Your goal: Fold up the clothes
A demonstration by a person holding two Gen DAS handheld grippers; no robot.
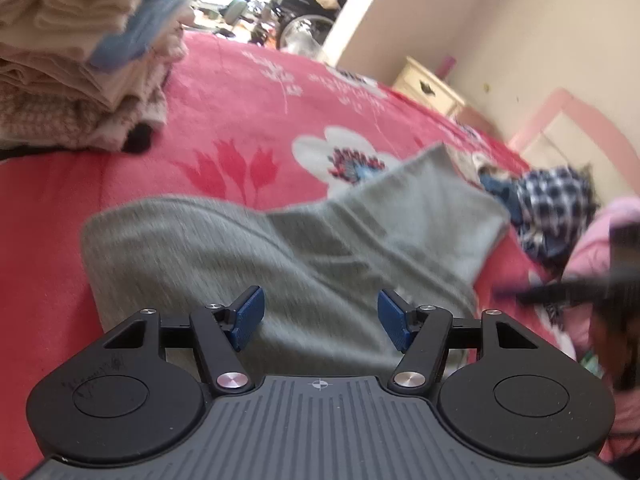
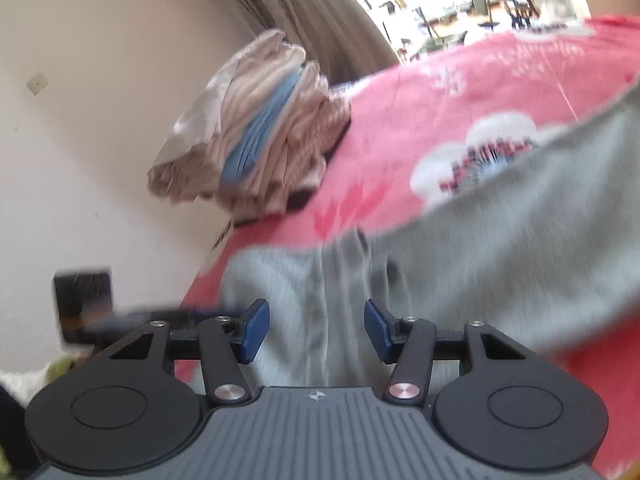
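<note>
Though blurred, grey garment (image 1: 280, 248) lies under both gaping tongs (image 1: 320, 318) (image 2: 317, 330).

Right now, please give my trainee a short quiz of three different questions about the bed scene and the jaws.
1. True or false: the left gripper is clamped on the grey garment.
2. Multiple choice: the stack of folded clothes rests on: A) the floor, B) the red floral blanket, C) the cream nightstand.
3. Fill in: one layer in that stack is ____ in colour, unlike the cream and beige ones.

Key:
1. False. Its jaws stand apart above the cloth, and so do those of the right gripper.
2. B.
3. Blue.
</note>
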